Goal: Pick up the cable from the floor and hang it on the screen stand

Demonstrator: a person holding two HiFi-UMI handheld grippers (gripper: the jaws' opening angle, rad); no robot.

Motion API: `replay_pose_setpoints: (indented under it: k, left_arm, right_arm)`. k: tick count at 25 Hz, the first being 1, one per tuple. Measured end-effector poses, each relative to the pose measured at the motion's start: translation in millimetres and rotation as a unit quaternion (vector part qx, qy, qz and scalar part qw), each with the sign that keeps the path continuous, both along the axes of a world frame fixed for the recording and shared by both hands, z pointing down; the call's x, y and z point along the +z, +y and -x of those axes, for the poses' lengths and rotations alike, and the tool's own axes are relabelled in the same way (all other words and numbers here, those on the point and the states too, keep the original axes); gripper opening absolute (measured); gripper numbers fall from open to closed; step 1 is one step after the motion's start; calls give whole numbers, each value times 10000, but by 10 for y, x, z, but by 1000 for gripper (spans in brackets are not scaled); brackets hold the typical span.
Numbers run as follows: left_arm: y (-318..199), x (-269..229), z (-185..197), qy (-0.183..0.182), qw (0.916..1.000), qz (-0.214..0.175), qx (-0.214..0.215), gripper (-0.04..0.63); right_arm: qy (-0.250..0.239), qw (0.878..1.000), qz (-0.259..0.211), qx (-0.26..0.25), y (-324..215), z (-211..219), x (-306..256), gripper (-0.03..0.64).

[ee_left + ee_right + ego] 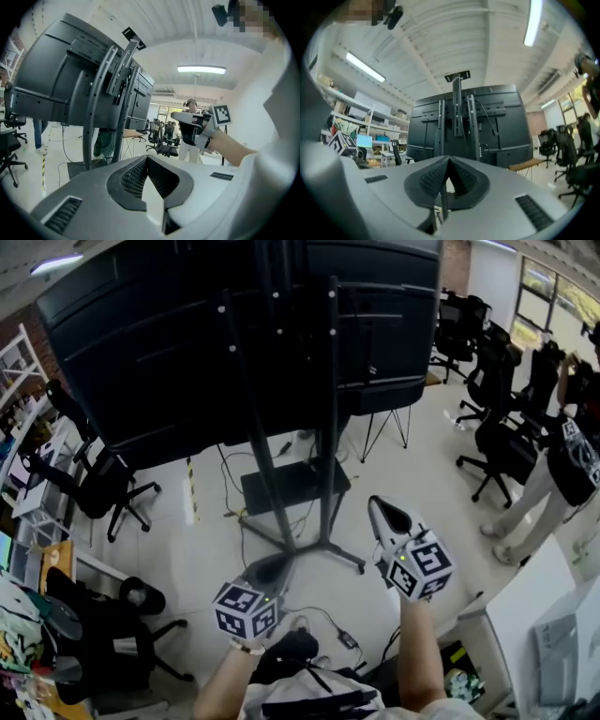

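Close in front of the person, the left gripper [146, 159] and right gripper [449, 161] have their jaws pressed together on nothing. Beyond them the cable [327, 619] lies on the floor. Farther off stands the screen stand [331, 427]. Pickup and hanging both seem undone.

Layout around the screen stand [328, 418].
Stand at centre; cables [227, 479] on the floor at 8 o'clock; office chairs [492, 442] at 3 o'clock; left gripper [267, 570] at 7 o'clock, right gripper [377, 504] at 5 o'clock.

Grey right claw [448, 161], checkered marker cube [421, 565], white shirt [276, 164]
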State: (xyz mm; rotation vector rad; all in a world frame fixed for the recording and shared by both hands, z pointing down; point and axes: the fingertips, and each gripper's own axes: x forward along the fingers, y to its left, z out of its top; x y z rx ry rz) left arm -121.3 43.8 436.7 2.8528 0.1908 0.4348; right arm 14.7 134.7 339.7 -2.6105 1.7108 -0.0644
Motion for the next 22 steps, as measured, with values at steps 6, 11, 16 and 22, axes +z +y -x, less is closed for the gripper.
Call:
replay_pose_setpoints:
  k: [6, 11, 16, 22]
  left_arm:
    - [-52, 12, 322, 63, 9997, -80, -228, 2]
    - [-74, 11, 523, 48, 9998, 55, -173, 2]
    - [-83, 118, 938, -40, 9998, 192, -18, 2]
    - [-101, 218, 1476, -42, 9991, 403, 93, 2]
  right_arm:
    - [-1358, 9907, 1, -33, 64, 680, 818, 11]
    - [-1792, 9837, 111, 116, 71, 1152, 1048, 11]
    - [-1928, 9810, 86, 213, 43, 1680, 1161, 11]
    - [-1897, 9809, 313, 277, -40, 2280, 1219, 11]
